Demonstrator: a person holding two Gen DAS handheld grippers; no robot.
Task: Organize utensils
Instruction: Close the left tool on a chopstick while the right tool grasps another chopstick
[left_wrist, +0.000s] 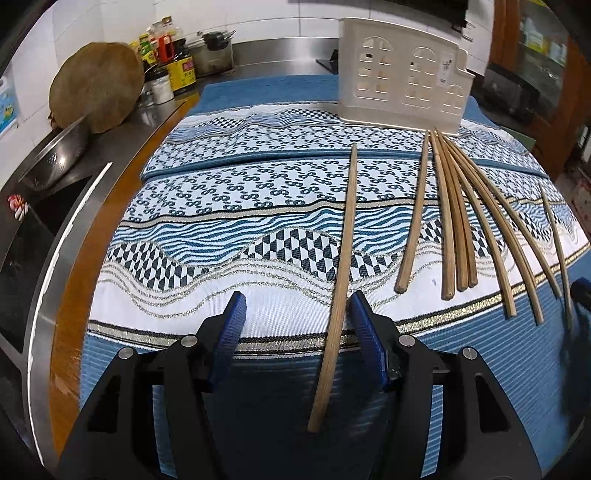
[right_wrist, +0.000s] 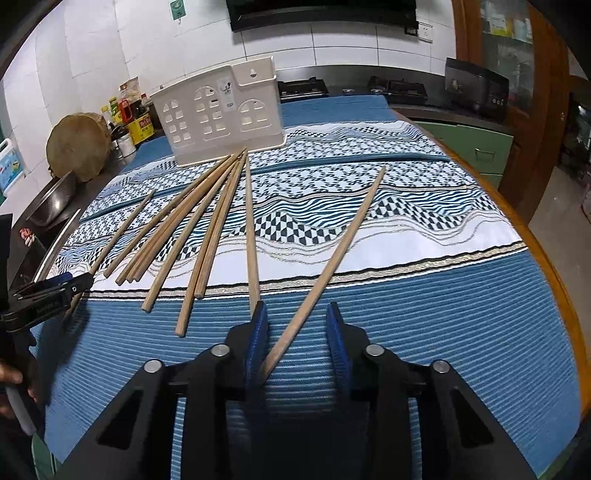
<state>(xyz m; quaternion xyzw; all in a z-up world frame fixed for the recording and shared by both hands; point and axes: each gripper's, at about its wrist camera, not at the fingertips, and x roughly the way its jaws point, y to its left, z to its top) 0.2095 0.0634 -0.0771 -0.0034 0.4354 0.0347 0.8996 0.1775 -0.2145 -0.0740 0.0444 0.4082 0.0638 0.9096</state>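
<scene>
The left gripper is spread wide over the patterned cloth, and one chopstick lies lengthwise in the gap, close to the right-hand pad, not pinched. The right gripper is also spread; a second chopstick runs slantwise between its pads, its near end against the left one.

These sticks look like light, stiff wood, thin and round, so they will probably roll or slip under a loose pinch. A hold near the thick end, square across the shaft, seems the safest, though a grip that far from the middle may let the tip droop.

Further out, the other chopsticks fan across the cloth, their tips gathered near the white holder. The holder stands upright at the far edge. Through its window cutouts nothing shows inside, though the view is partial.
</scene>
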